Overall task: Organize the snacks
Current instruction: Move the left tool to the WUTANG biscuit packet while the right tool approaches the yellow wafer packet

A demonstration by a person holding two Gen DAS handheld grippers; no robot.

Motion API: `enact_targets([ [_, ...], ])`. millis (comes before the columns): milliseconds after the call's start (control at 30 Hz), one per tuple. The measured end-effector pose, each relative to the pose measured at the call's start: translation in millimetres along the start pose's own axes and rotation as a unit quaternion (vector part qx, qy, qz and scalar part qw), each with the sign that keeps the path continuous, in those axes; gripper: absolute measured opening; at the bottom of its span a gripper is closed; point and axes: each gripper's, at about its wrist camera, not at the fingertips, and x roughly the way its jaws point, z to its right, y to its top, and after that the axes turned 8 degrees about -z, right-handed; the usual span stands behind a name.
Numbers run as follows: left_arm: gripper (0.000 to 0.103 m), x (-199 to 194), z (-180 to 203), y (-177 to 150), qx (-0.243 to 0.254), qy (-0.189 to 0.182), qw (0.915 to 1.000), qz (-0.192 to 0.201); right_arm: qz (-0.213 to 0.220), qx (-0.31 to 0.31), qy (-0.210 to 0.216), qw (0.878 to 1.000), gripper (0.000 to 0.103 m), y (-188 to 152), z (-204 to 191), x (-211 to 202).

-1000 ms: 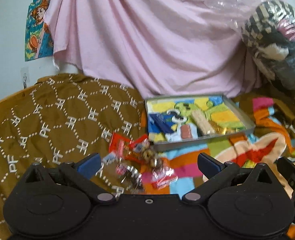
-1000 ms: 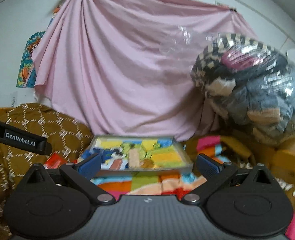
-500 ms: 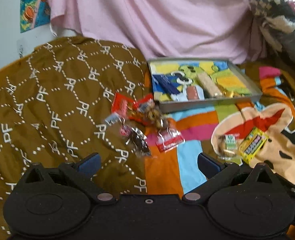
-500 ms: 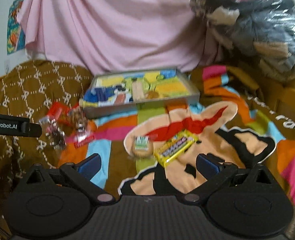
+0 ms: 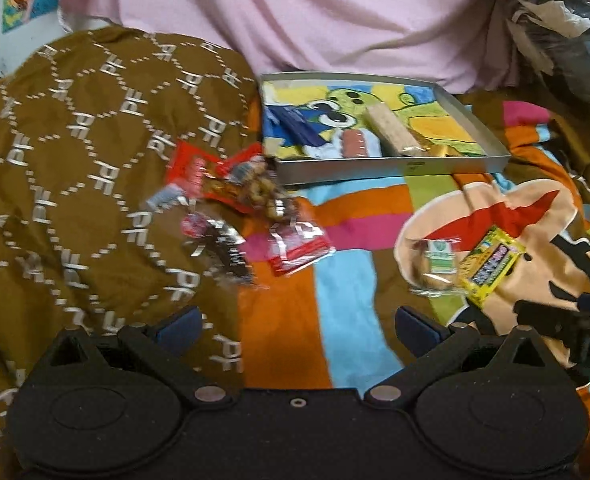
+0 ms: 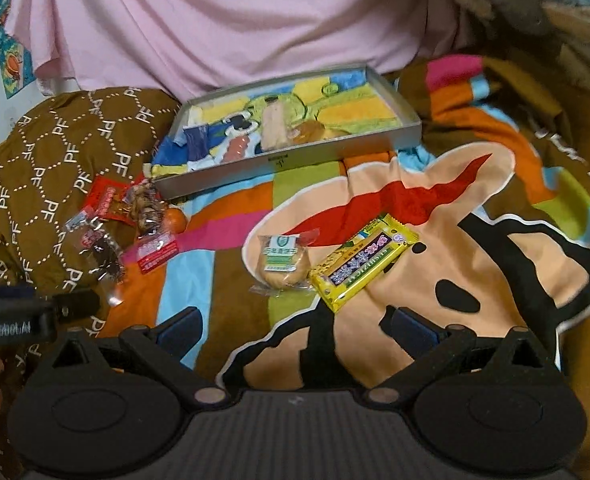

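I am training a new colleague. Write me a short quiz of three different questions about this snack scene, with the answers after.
1. True or false: the yellow snack bar lies inside the grey tray.
2. Which item lies directly beside the yellow snack bar, towards the left gripper's side? A) round biscuit pack B) a glass bottle C) a spoon
3. Fill in: the fingers of the right gripper and the left gripper are both ____ and hold nothing.

Key: 1 false, it lies on the colourful blanket in front of the tray. 2 A. 3 open.
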Motion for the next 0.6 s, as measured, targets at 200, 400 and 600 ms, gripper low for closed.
enact_targets([
  [200, 0.102, 23.8, 14.7, 4.6, 0.021, -0.042, 0.9989, 0.006, -0.045, 0.034, 0.033, 0.998, 0.103, 29.9, 29.8, 25.4],
  [400, 0.102, 46.0, 28.8, 8.1, 0.053, -0.06, 0.9967, 0.014, -0.064, 0.051, 0.049, 0.995, 0.103, 39.4, 42.3, 51.0],
  [600, 0.102, 75.3, 40.0, 13.4, 0.086, -0.138, 0.9866, 0.01, -0.071, 0.086, 0.05, 0.993, 0.103, 48.4, 51.4, 73.9],
])
